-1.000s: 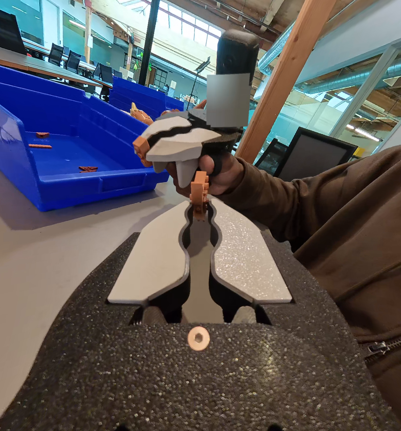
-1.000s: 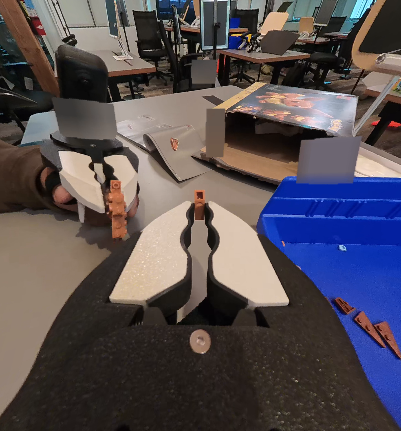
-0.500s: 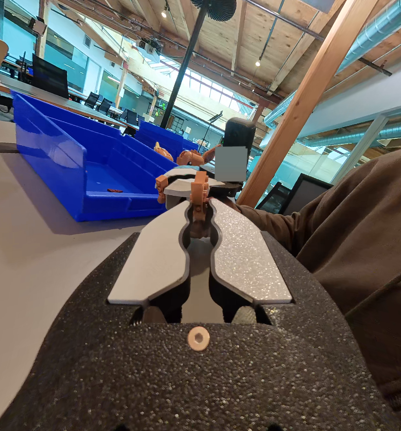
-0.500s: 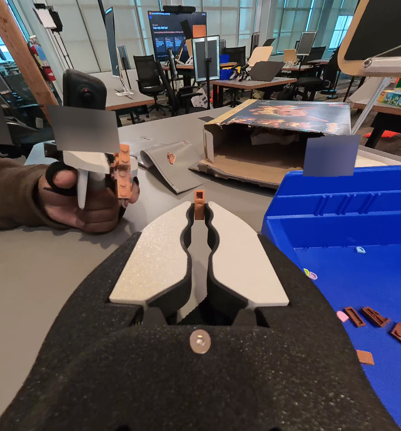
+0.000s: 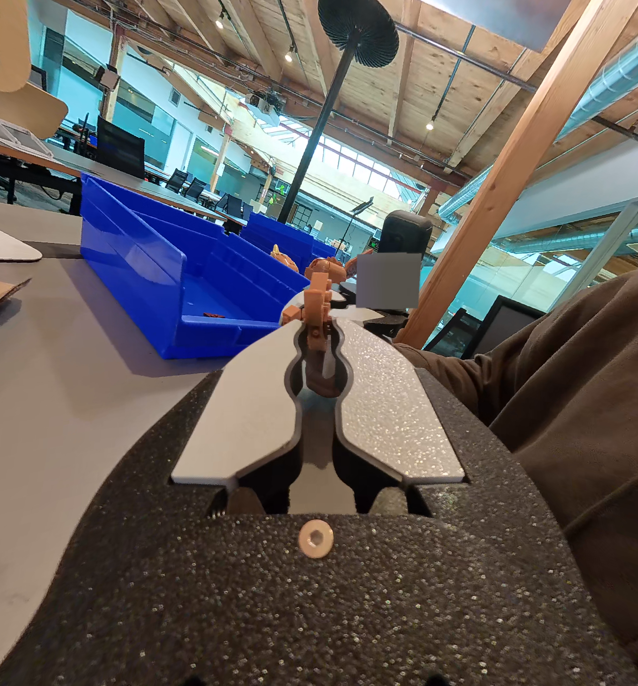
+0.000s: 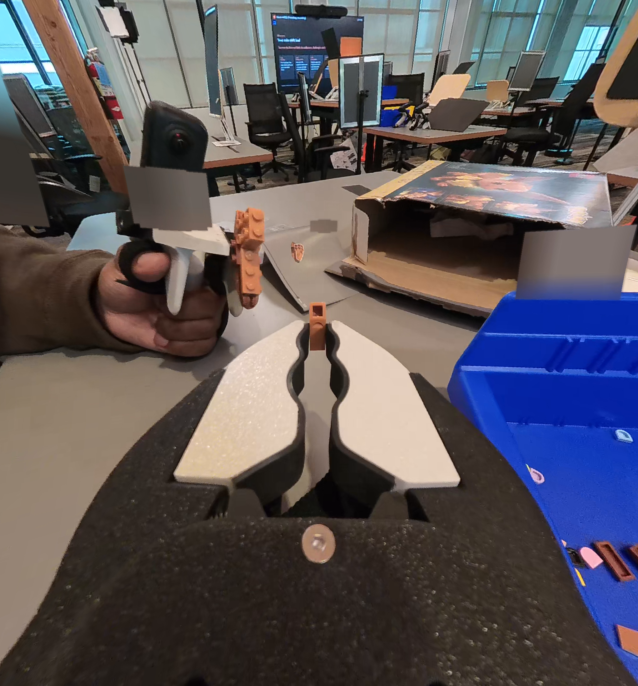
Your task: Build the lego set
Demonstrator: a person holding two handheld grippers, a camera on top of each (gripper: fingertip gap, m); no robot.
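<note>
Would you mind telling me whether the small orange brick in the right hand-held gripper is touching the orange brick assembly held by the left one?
Apart: the right wrist view shows grey table between the small orange brick and the orange brick assembly.

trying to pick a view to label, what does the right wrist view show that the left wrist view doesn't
Only the right wrist view: the torn cardboard box, a grey booklet, loose brown pieces on the bin floor, and the left gripper side-on.

Only the left wrist view: wooden ceiling beams, a black pole and a second blue bin.

Both: the orange brick assembly in the left gripper, the small orange brick in the right gripper, the blue bin, the grey table.
</note>
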